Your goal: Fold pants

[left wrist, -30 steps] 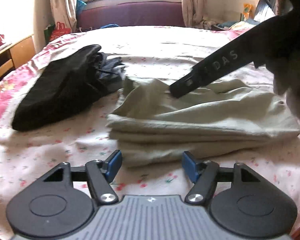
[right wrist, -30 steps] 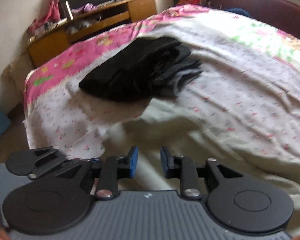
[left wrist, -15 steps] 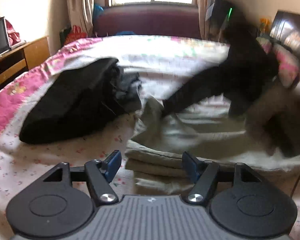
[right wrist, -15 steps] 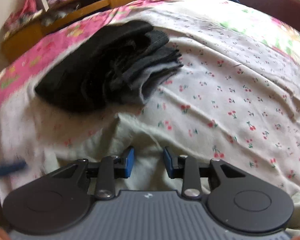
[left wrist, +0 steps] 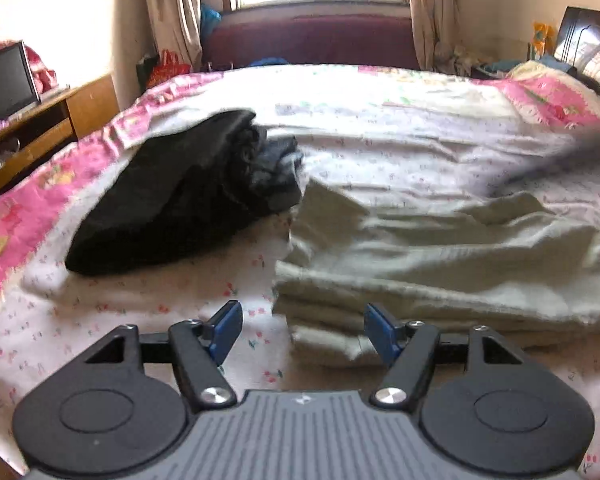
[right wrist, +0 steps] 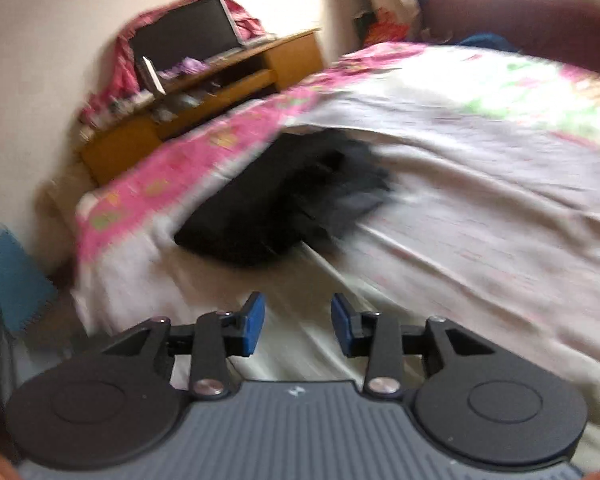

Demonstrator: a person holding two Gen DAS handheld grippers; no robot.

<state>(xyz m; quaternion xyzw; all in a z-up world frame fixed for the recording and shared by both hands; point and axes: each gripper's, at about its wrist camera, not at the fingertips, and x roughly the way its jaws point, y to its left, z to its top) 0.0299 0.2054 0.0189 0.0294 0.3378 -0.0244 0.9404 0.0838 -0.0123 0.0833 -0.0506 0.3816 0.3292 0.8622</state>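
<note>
Beige cotton pants [left wrist: 440, 264], folded in a rumpled stack, are lying on the cherry-print white bedsheet [left wrist: 400, 140], with a pile of black and grey folded clothes [left wrist: 180, 200] just beside them at 10 o'clock. Left gripper [left wrist: 302, 330] is hovering over the stack's near corner, jaws spread, gripping nothing. Right gripper [right wrist: 298, 330] is showing jaws parted, just been opening, nothing pinched; view blurred.

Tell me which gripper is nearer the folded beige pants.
Left. The left gripper hovers open at the beige pants' near corner; the right gripper, jaws just opening and empty, sits above their cloth, view blurred.
</note>
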